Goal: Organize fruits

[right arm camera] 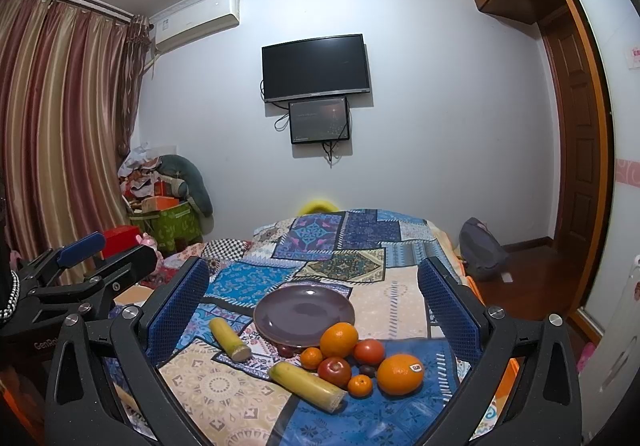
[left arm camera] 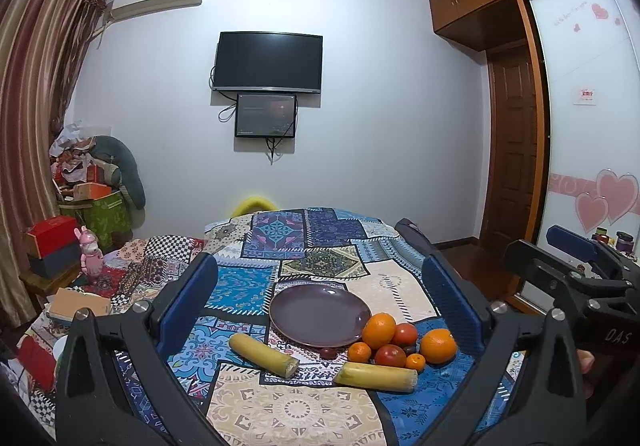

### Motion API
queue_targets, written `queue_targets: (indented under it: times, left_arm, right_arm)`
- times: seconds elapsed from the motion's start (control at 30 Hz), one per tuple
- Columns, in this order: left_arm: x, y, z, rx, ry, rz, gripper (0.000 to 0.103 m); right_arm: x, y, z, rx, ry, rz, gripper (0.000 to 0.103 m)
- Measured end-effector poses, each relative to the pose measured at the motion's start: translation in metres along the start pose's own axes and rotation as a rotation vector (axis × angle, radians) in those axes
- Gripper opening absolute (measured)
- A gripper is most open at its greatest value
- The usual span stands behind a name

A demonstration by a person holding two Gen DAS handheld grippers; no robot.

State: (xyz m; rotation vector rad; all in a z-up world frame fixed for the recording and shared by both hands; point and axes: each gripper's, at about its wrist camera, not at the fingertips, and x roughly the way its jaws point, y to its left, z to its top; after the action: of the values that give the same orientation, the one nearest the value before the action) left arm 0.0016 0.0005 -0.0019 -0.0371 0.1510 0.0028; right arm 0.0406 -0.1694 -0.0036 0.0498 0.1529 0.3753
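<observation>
Nothing is sorted yet, judging by the layout: the purple plate (left arm camera: 319, 313) lies bare on the patchwork bed (left arm camera: 288, 412), and every fruit sits off it. At the plate's 4 to 5 o'clock edge cluster two oranges (left arm camera: 378, 330), two red fruits (left arm camera: 390, 355) and small tangerines (left arm camera: 359, 351); one yellow stalk piece (left arm camera: 264, 354) lies at its 7 o'clock, another (left arm camera: 376, 376) in front of the cluster. The left tongs (left arm camera: 320, 302) and right tongs (right arm camera: 316, 306) both hover wide open, empty, well above the bed

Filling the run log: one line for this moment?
left gripper: open | right gripper: open | plate: empty | fruits: on cloth beside plate
</observation>
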Motion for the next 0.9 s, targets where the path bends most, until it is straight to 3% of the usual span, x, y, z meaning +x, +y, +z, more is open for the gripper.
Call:
queue_targets:
  times: [0.9]
  left_arm:
    - [0.0011, 0.0011, -0.003, -0.001, -0.004, 0.013, 0.103]
  right_arm:
    - [0.007, -0.0028, -0.0043, 0.015, 0.011, 0.011, 0.103]
